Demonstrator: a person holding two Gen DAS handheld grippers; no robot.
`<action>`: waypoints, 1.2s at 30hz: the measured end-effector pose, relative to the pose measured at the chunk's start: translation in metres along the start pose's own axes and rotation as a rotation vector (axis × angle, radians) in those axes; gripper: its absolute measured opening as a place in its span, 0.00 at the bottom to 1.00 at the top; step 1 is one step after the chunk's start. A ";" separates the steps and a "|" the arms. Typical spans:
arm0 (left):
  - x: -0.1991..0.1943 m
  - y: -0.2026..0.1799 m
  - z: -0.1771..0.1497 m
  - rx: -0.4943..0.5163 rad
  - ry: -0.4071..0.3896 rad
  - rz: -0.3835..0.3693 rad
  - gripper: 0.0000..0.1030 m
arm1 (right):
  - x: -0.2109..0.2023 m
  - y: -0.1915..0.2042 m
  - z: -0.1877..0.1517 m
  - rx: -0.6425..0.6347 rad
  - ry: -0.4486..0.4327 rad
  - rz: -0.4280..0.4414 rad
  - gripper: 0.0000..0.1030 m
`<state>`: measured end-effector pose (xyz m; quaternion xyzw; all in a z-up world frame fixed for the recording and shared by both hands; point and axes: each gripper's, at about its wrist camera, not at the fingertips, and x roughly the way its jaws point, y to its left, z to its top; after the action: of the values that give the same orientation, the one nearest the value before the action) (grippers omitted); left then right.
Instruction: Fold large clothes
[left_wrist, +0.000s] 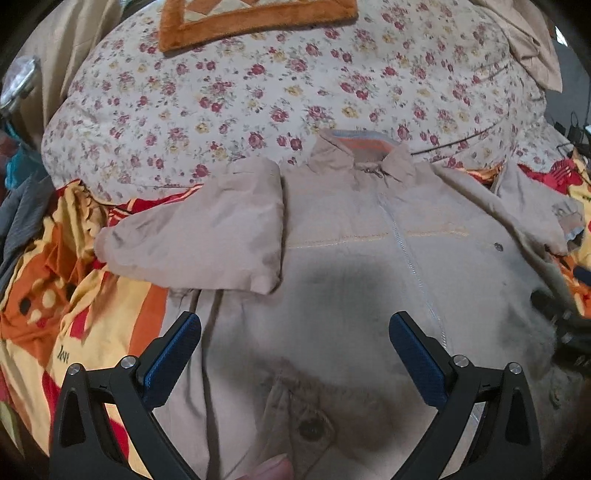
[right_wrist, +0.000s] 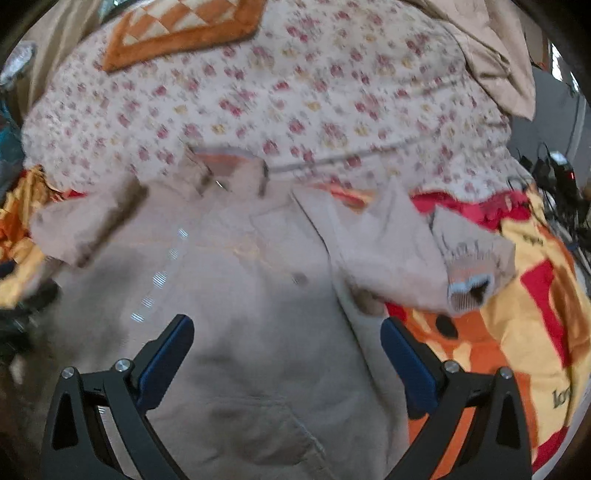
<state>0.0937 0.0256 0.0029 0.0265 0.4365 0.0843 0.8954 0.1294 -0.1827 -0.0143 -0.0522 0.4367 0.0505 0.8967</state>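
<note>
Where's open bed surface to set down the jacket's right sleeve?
Free: the orange-and-yellow sheet right of the jacket, below the ribbed cuff. Another patch lies left of the folded left sleeve. Crowded: the floral quilt butts against the collar.

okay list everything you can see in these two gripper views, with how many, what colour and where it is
Jacket: one, beige, lying front up on the bed, zip closed, collar away from the cameras.
Sleeves: two, beige; one folded at the jacket's left side, the other bunched at its right side, ribbed cuff showing.
Bedsheet: one, orange, yellow and red, under the jacket.
Quilt: one, white with red and yellow flowers, beyond the collar.
Mat: one, orange border, checked centre, on top of the quilt.
Cables: several, black, at the far right edge.
Left gripper: black with blue pads, jaws open above the jacket's front.
Right gripper: same colours, jaws open over the jacket's right edge.
</note>
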 end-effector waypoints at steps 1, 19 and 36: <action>0.005 -0.002 0.000 0.006 0.005 -0.001 0.91 | 0.007 -0.001 -0.002 0.017 0.038 0.003 1.00; 0.054 -0.005 -0.030 -0.099 0.068 -0.087 0.92 | 0.036 0.004 -0.021 0.032 0.130 0.086 1.00; 0.054 -0.007 -0.030 -0.072 0.064 -0.074 0.93 | 0.030 0.009 -0.028 -0.006 0.063 0.071 1.00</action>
<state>0.1036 0.0277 -0.0585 -0.0248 0.4622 0.0676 0.8839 0.1249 -0.1765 -0.0561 -0.0411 0.4659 0.0819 0.8801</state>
